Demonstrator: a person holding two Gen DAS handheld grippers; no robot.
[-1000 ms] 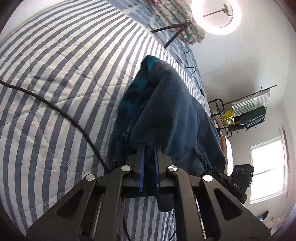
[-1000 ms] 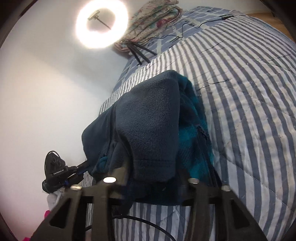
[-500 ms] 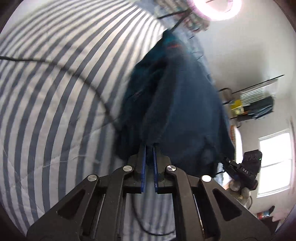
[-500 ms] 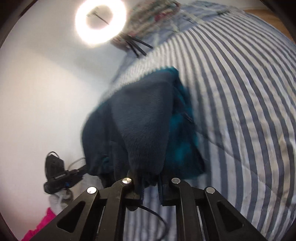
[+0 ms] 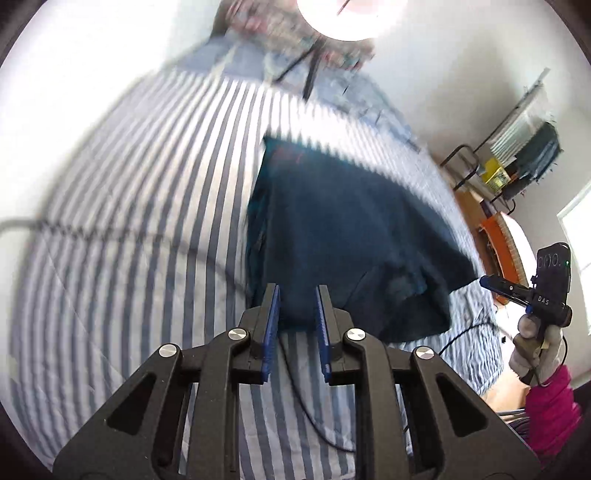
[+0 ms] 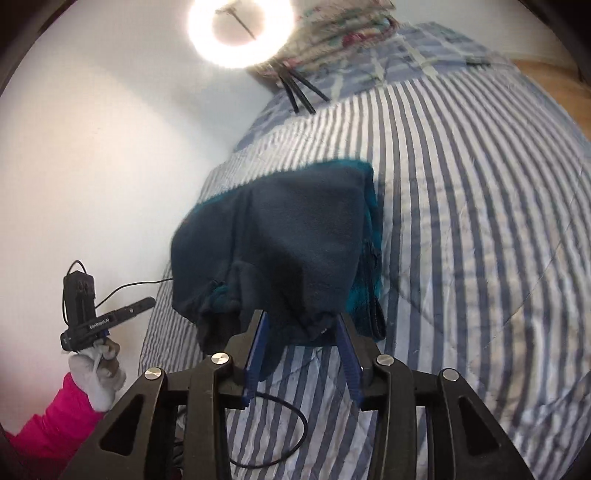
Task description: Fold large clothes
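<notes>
Fleece jacket (image 5: pixel 332 221), one, dark navy with teal lining, folded into a compact bundle on the striped bedspread (image 5: pixel 129 221). One left gripper (image 5: pixel 295 306), fingers parted, nothing between the blue pads (image 5: pixel 272 325), poised just at the bundle's near edge. One right gripper (image 6: pixel 301 332), spread wider, likewise holding nothing, its tips flanking the cuff end of the jacket. One ring light (image 6: pixel 240 29) glowing above the far end. One tripod (image 6: pixel 299 92) below it. One patterned folded quilt (image 6: pixel 340 40) beyond.
</notes>
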